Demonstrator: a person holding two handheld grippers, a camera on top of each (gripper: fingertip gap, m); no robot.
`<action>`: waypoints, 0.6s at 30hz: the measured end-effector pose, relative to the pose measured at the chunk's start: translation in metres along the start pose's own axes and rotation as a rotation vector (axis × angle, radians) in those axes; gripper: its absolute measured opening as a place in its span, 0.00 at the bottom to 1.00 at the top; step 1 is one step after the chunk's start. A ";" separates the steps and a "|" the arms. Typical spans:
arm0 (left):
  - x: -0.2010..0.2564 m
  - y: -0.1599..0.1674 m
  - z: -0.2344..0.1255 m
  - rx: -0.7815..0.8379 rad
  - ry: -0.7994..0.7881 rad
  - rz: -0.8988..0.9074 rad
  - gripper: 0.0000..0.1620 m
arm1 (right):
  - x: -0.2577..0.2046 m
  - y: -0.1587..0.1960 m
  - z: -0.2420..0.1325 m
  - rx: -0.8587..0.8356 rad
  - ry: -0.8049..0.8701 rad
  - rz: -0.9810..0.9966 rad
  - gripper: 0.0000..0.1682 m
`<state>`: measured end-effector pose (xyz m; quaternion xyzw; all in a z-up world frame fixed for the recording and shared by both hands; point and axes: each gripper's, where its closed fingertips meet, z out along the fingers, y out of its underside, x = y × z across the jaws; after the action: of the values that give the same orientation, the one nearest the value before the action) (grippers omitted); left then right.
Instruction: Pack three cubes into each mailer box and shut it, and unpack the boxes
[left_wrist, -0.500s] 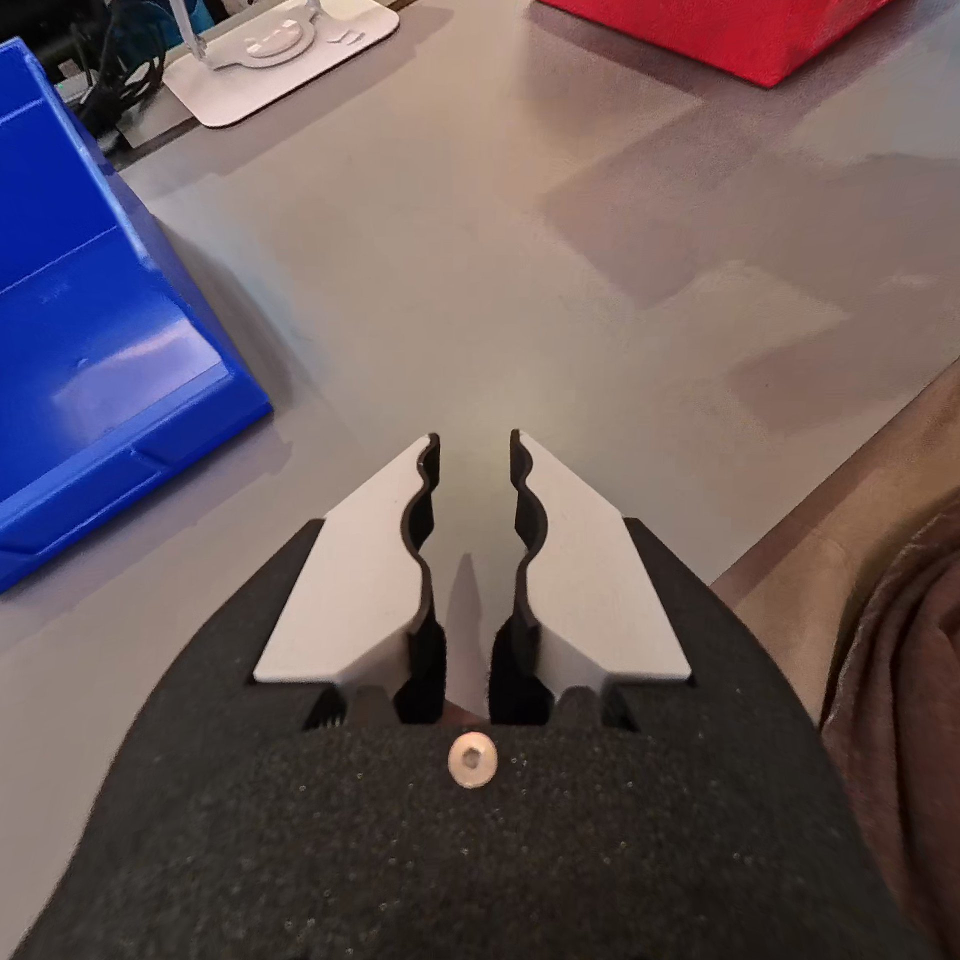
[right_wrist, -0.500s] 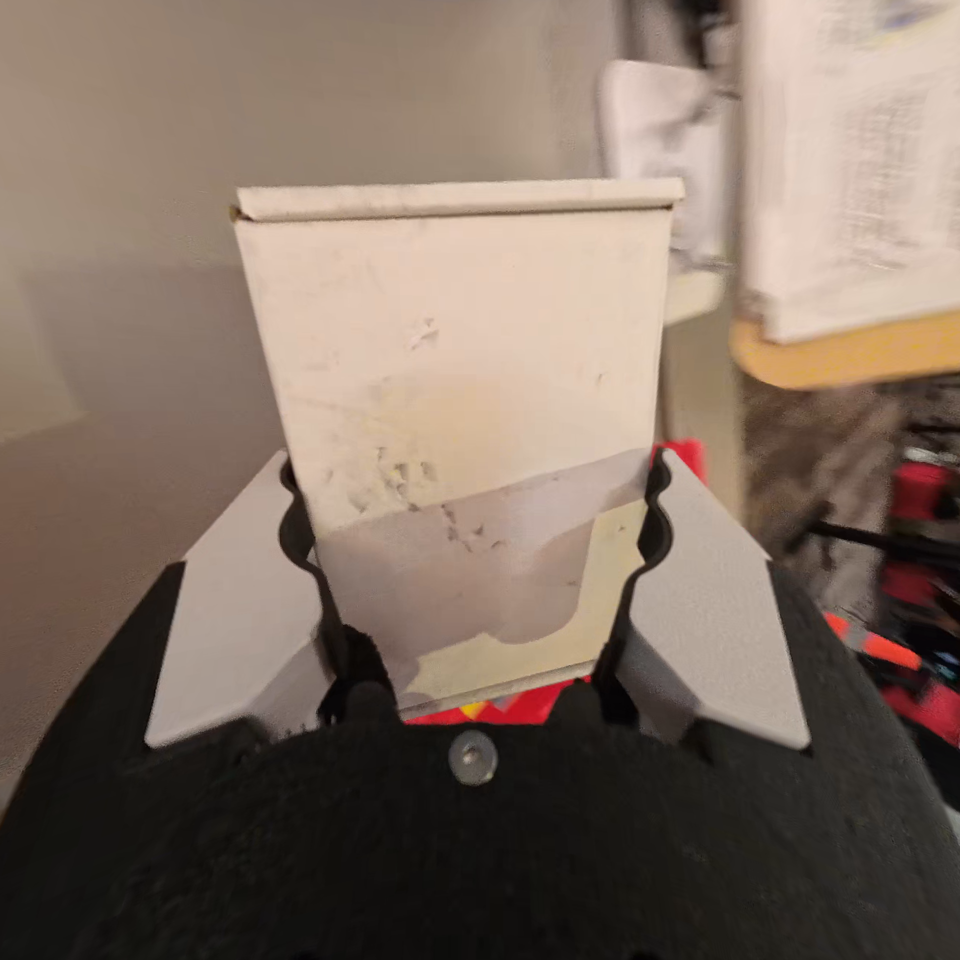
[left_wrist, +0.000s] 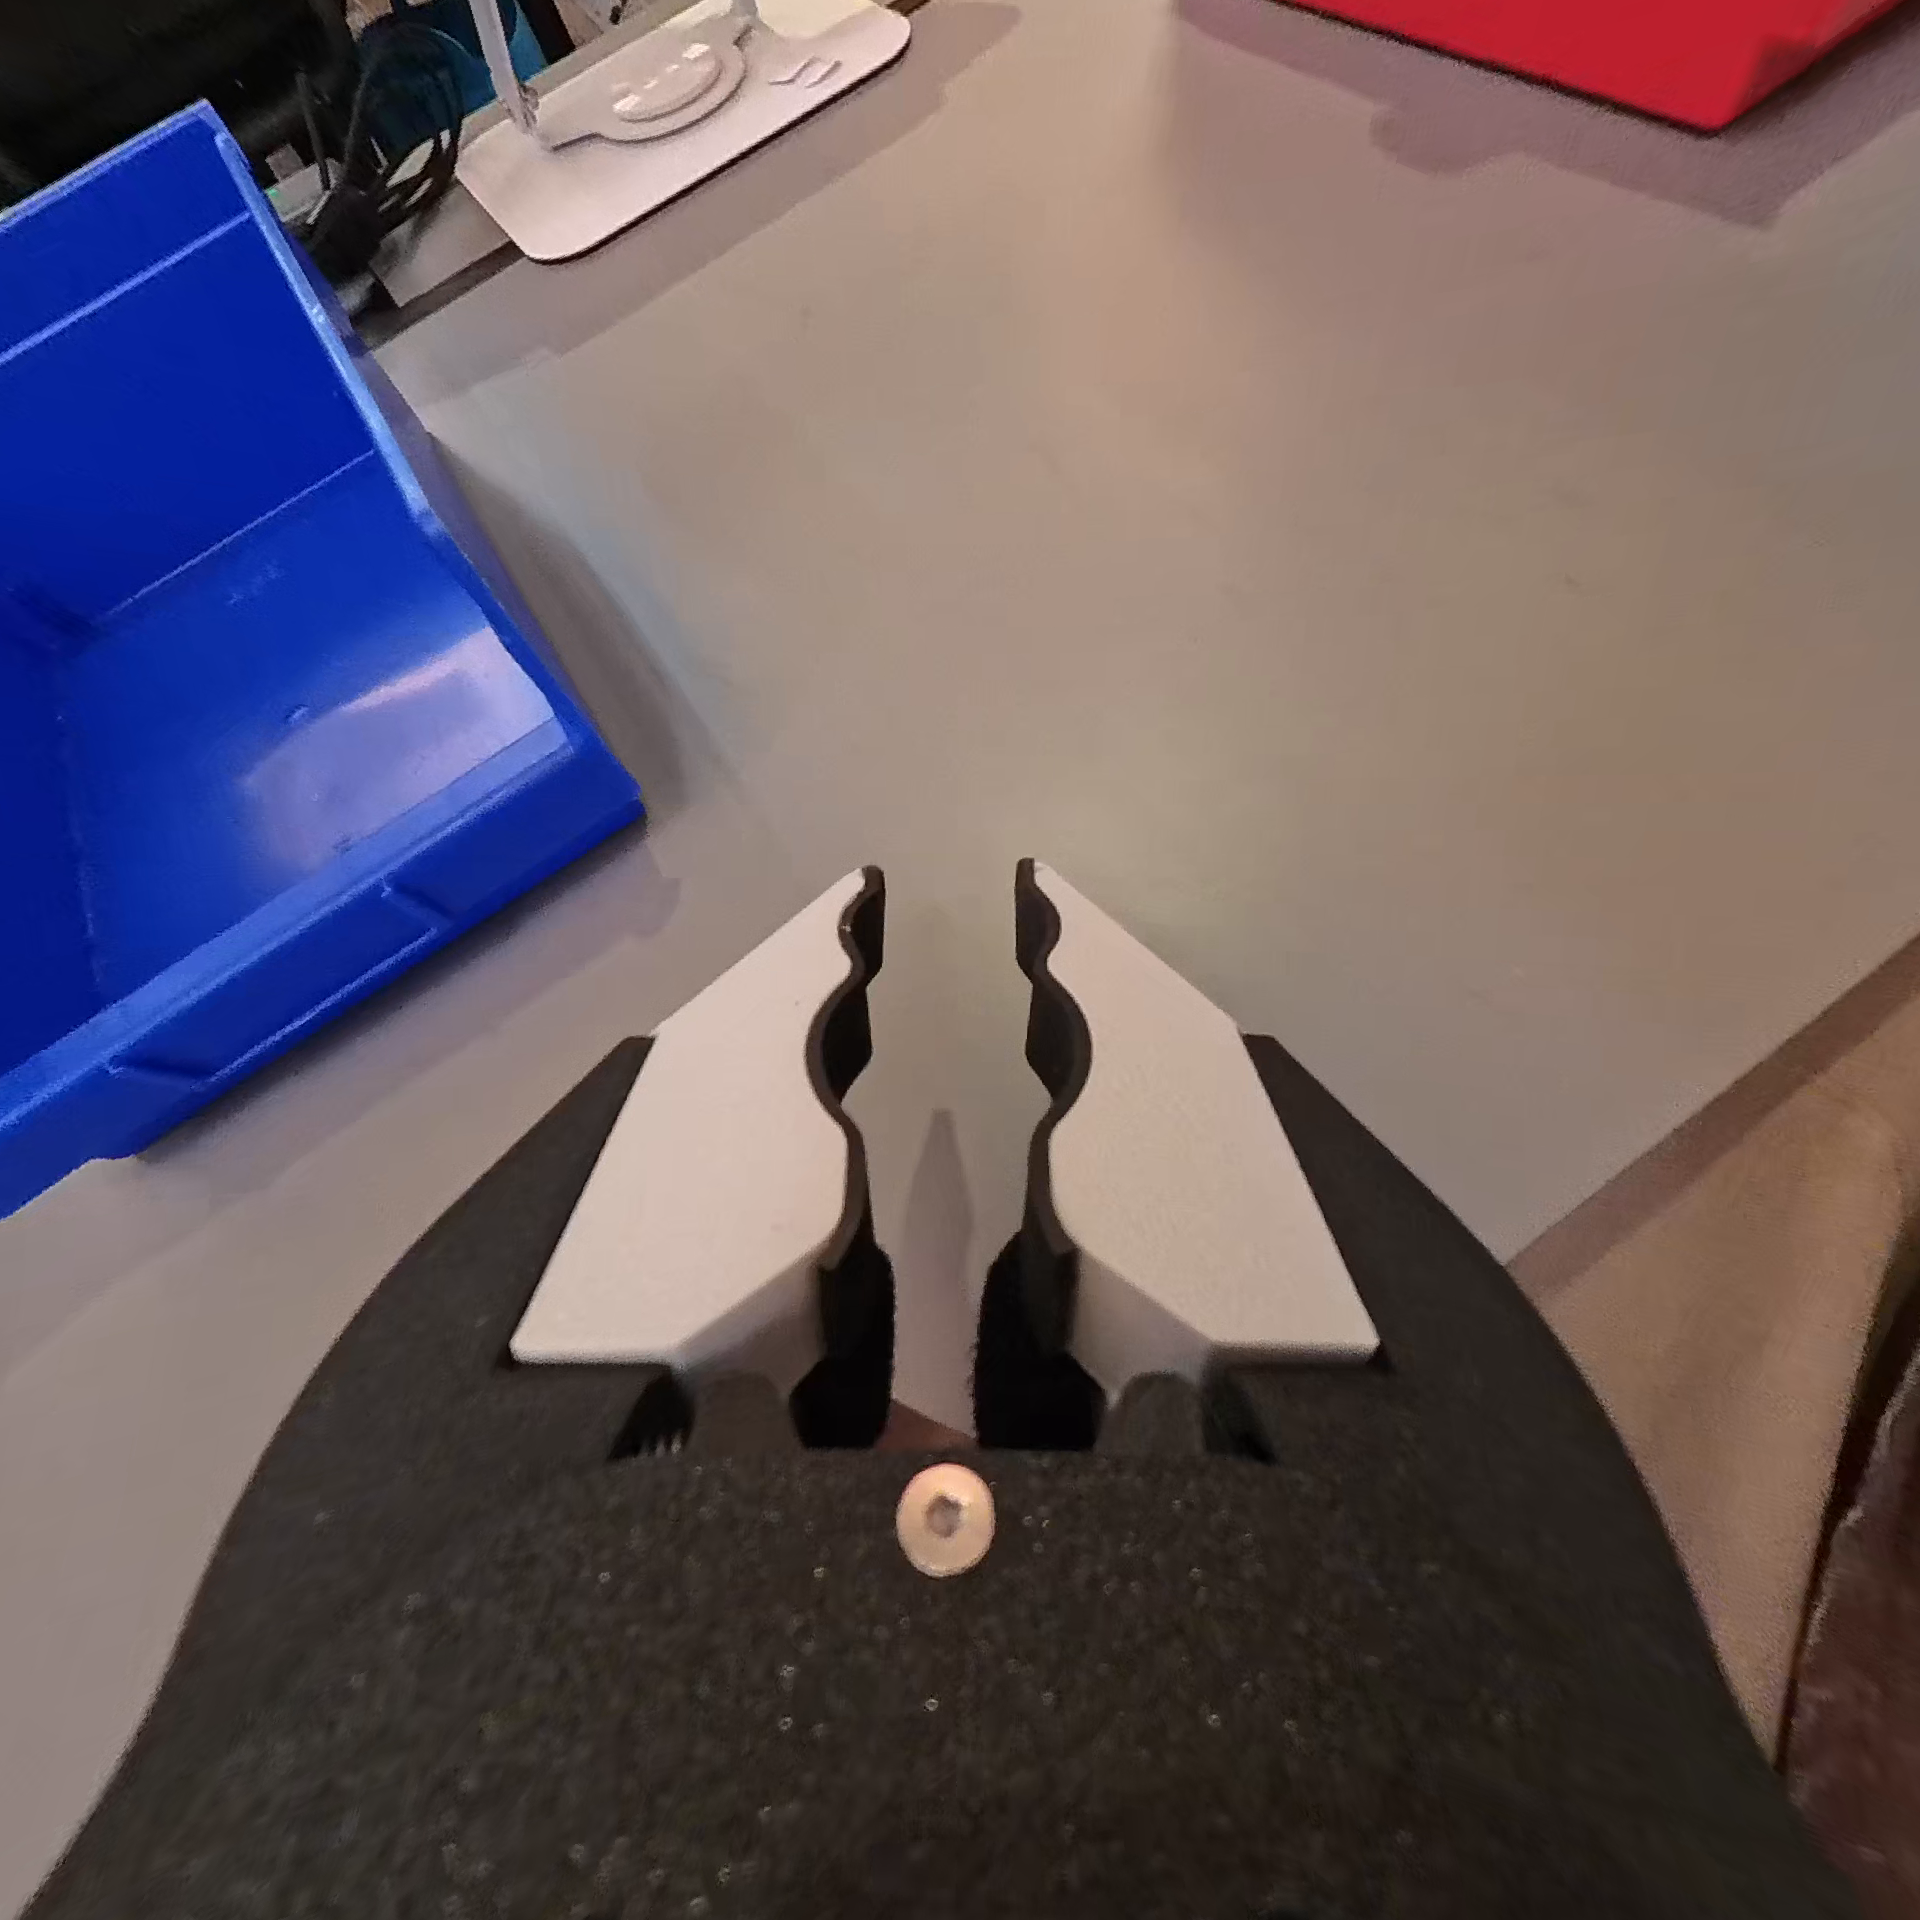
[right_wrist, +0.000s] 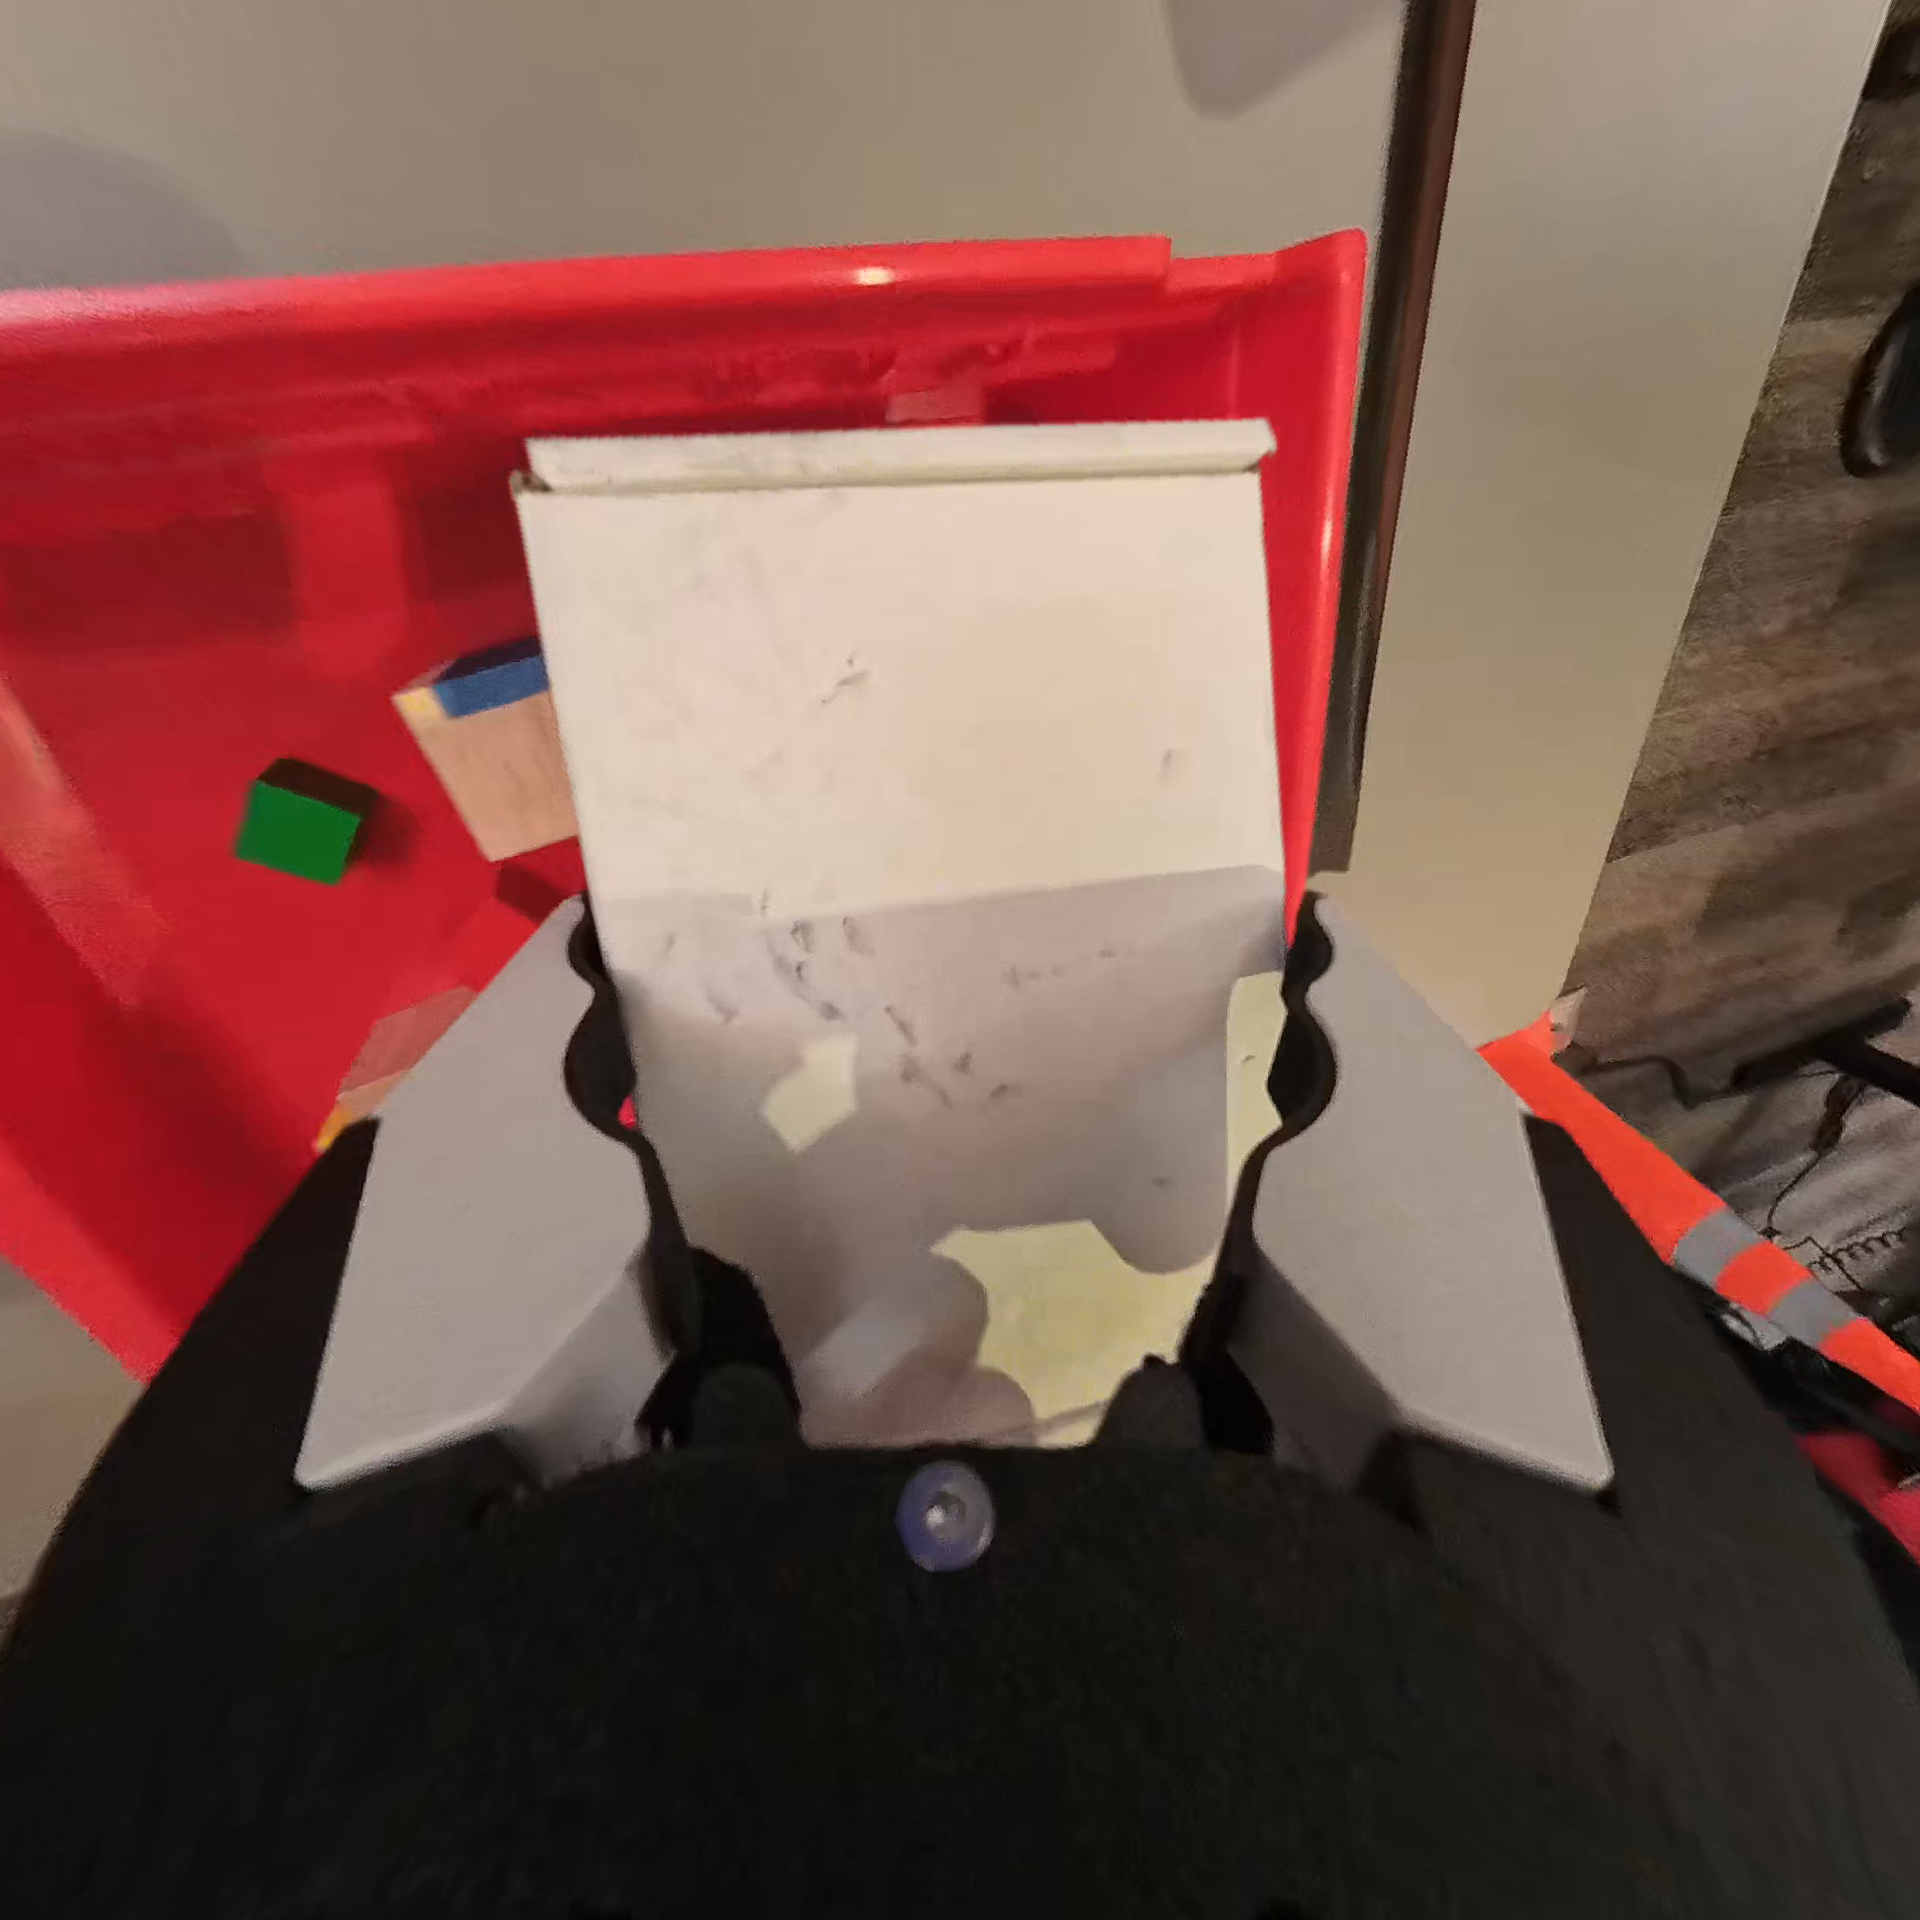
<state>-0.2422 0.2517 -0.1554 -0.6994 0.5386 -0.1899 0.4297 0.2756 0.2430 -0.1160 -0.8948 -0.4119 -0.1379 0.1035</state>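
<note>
Left wrist view: my left gripper (left_wrist: 948, 883), jaws slightly apart and empty, has edged toward the blue bin (left_wrist: 260, 675).

Right wrist view: my right gripper (right_wrist: 940, 914), clamped on the mailer box (right_wrist: 904, 675), has swung over the red bin (right_wrist: 260, 468) of cubes (right_wrist: 296, 821), likely for unpacking.

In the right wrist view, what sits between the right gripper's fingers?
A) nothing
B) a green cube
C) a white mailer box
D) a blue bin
C: the right gripper clamps a white mailer box by its sides, above the red bin where the green cube lies loose.
</note>
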 end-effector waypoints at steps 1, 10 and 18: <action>-0.002 0.001 0.002 -0.007 -0.004 -0.004 0.14 | 0.003 0.001 0.006 -0.003 -0.002 -0.014 0.75; -0.009 0.008 0.014 -0.044 -0.021 -0.006 0.14 | 0.017 0.017 0.034 -0.085 0.048 -0.093 0.76; -0.032 -0.001 -0.004 -0.001 -0.109 -0.035 0.14 | 0.026 0.008 -0.025 0.043 0.235 0.153 0.81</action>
<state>-0.2558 0.2794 -0.1458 -0.7183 0.5021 -0.1589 0.4547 0.2938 0.2482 -0.0843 -0.8988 -0.3303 -0.2248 0.1805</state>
